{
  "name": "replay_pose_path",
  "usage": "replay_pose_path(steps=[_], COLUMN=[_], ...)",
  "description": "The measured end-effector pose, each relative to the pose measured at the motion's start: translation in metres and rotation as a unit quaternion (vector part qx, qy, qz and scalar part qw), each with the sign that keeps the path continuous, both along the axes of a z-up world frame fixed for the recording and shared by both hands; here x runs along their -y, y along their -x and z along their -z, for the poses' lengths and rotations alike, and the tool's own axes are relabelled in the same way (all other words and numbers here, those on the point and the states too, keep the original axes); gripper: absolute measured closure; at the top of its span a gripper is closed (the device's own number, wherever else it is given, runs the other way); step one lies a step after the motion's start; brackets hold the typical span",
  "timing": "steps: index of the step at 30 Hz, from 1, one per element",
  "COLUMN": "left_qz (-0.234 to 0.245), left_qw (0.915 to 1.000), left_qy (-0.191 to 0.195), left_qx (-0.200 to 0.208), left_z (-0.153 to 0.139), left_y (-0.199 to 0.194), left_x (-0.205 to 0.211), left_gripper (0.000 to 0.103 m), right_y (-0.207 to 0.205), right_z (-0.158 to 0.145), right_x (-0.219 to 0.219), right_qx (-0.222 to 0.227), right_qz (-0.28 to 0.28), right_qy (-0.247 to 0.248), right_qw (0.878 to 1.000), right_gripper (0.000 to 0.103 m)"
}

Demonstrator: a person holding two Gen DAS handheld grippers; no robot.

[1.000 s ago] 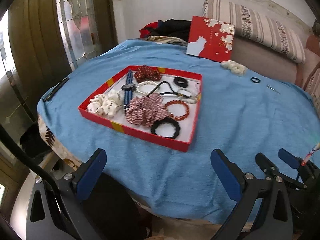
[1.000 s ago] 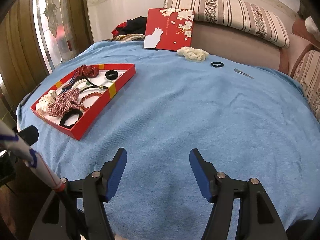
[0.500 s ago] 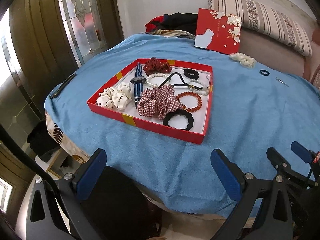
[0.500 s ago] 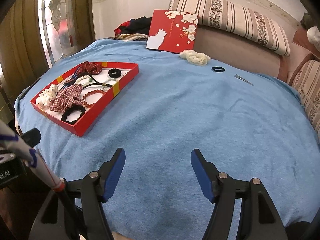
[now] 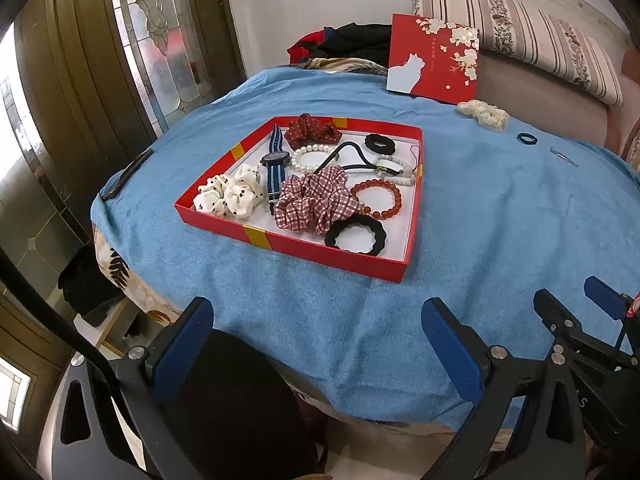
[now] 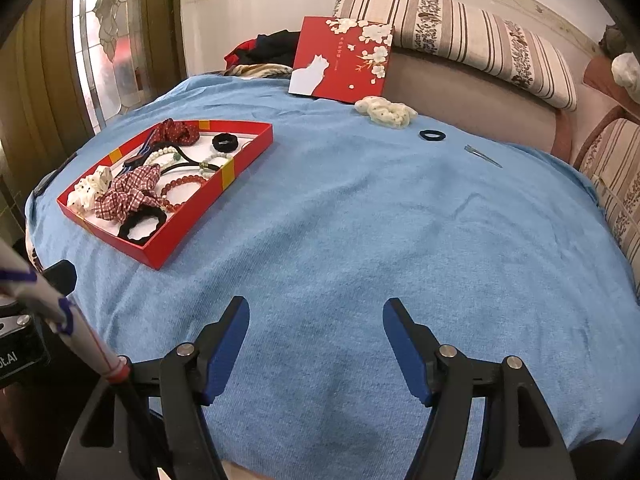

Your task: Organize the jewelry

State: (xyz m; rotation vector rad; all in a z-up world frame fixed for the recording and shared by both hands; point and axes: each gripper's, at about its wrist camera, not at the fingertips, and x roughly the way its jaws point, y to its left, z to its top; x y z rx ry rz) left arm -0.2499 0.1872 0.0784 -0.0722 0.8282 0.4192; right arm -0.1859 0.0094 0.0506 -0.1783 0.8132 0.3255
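A red box tray (image 5: 298, 246) (image 6: 182, 240) on the blue cloth holds scrunchies, bead bracelets, a watch and black hair ties. Outside it, at the far side, lie a cream scrunchie (image 5: 482, 114) (image 6: 386, 111), a small black hair tie (image 5: 527, 138) (image 6: 432, 135) and a metal hair clip (image 5: 563, 157) (image 6: 482, 156). My left gripper (image 5: 318, 342) is open and empty at the near table edge, in front of the tray. My right gripper (image 6: 316, 338) is open and empty above the near cloth, right of the tray.
The red box lid (image 5: 434, 58) (image 6: 340, 60) leans against a sofa with a striped cushion (image 6: 460, 32) behind the table. Clothes (image 5: 344, 46) are piled at the back. A dark flat object (image 5: 126, 174) lies at the table's left edge. A glazed door (image 5: 152, 32) stands at left.
Both grippers have drawn back and risen a little, so the tray and table show further in. Both stay open. Nothing on the table has moved.
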Motion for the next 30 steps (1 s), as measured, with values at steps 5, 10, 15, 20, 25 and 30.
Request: replay_pose_path(steps=[5, 10, 15, 20, 25, 30], left_qz=[0.002, 0.005, 0.007, 0.008, 0.006, -0.007], left_qw=[1.0, 1.0, 0.9999, 0.9998, 0.9997, 0.9991], left_qy=[0.0, 0.001, 0.007, 0.014, 0.024, 0.041], left_qx=[-0.002, -0.006, -0.007, -0.008, -0.007, -0.002], left_z=[0.001, 0.004, 0.006, 0.008, 0.008, 0.006], left_y=[0.001, 0.0, -0.001, 0.0, 0.0, 0.002], left_x=[0.001, -0.003, -0.008, -0.012, -0.017, -0.029], left_gripper=[0.0, 0.0, 0.0, 0.0, 0.0, 0.0], right_y=[0.0, 0.0, 0.002, 0.002, -0.009, -0.02], right_z=[0.001, 0.002, 0.002, 0.002, -0.018, -0.036], right_x=[-0.002, -0.002, -0.004, -0.008, -0.018, -0.034], right_qx=[-0.002, -0.002, -0.001, -0.004, 0.006, 0.019], right_qz=[0.002, 0.0, -0.001, -0.004, -0.012, -0.019], right_qy=[0.004, 0.006, 0.011, 0.015, 0.01, 0.018], right_qw=[1.0, 1.0, 1.0, 1.0, 1.0, 0.999], right_gripper=[0.029, 0.029, 0.028, 0.028, 0.027, 0.025])
